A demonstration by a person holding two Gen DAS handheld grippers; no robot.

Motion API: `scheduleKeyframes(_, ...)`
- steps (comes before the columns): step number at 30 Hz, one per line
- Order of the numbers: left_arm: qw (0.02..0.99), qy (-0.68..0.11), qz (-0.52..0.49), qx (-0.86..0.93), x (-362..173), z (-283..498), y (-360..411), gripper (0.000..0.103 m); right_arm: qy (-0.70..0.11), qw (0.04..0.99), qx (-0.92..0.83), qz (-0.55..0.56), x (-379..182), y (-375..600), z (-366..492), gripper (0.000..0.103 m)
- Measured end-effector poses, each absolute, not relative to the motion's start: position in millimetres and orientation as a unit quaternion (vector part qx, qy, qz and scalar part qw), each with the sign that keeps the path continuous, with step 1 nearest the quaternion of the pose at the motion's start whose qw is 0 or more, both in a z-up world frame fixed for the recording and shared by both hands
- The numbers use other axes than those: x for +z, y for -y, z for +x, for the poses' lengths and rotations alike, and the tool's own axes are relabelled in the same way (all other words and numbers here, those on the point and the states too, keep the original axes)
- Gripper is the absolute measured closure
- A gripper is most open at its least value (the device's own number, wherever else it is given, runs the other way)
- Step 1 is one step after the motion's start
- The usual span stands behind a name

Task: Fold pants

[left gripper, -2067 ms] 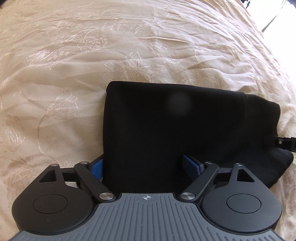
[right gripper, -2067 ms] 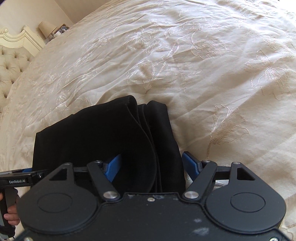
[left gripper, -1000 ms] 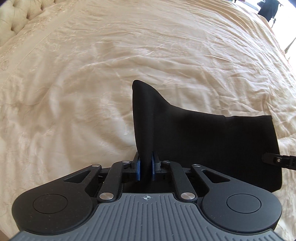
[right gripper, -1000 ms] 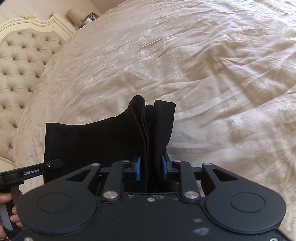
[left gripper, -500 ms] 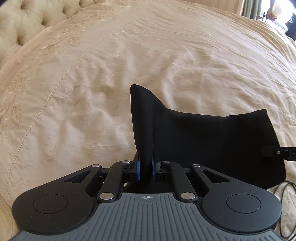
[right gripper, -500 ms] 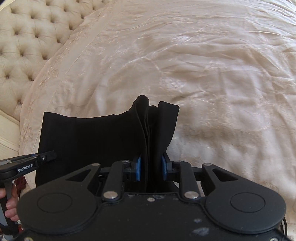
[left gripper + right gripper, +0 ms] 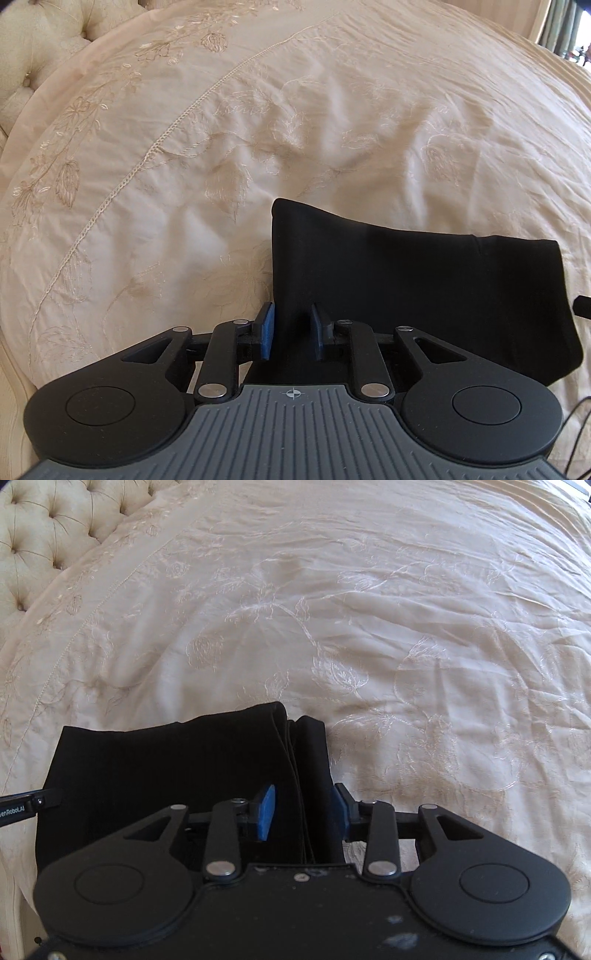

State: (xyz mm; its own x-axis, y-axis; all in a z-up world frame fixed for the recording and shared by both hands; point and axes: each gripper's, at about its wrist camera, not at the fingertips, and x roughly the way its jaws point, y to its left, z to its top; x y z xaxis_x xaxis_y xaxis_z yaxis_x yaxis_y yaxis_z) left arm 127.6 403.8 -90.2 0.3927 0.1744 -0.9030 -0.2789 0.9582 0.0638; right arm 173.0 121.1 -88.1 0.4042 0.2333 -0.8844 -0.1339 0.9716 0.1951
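Note:
The black pants lie folded into a compact rectangle on the cream bedspread. My left gripper is at their left edge, jaws parted a little around the fabric, blue pads off the cloth. In the right wrist view the pants show stacked folded layers at their right edge. My right gripper straddles that edge with jaws parted. The left gripper's tip shows at the far left.
The embroidered cream bedspread spreads all around the pants. A tufted cream headboard stands at the upper left, also in the left wrist view. The bed's edge runs close to the pants on the left side.
Both grippers were shut on the lifted pants edges half a second ago. Now both have opened partly and the pants lie lower, nearer the headboard end of the bed.

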Motion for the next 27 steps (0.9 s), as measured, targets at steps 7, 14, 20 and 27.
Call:
scheduleKeyframes(7,0.851,-0.5,-0.074,0.143,-49,107,-382,0.077,-0.49,0.867,0.092,0.027,-53,-123,141,0.065)
scheduleKeyframes(14,0.863,-0.474,-0.089,0.15,-16,85,-333,0.069,-0.455,0.882,0.122,0.013,-20,-120,105,0.065)
scheduleKeyframes(20,0.869,-0.468,-0.082,0.139,-1,65,-294,0.067,-0.468,0.871,0.147,0.018,-3,-106,82,0.065)
scheduleKeyframes(27,0.872,-0.466,-0.062,0.139,6,44,-261,0.063,-0.468,0.872,0.143,0.023,4,-89,59,0.065)
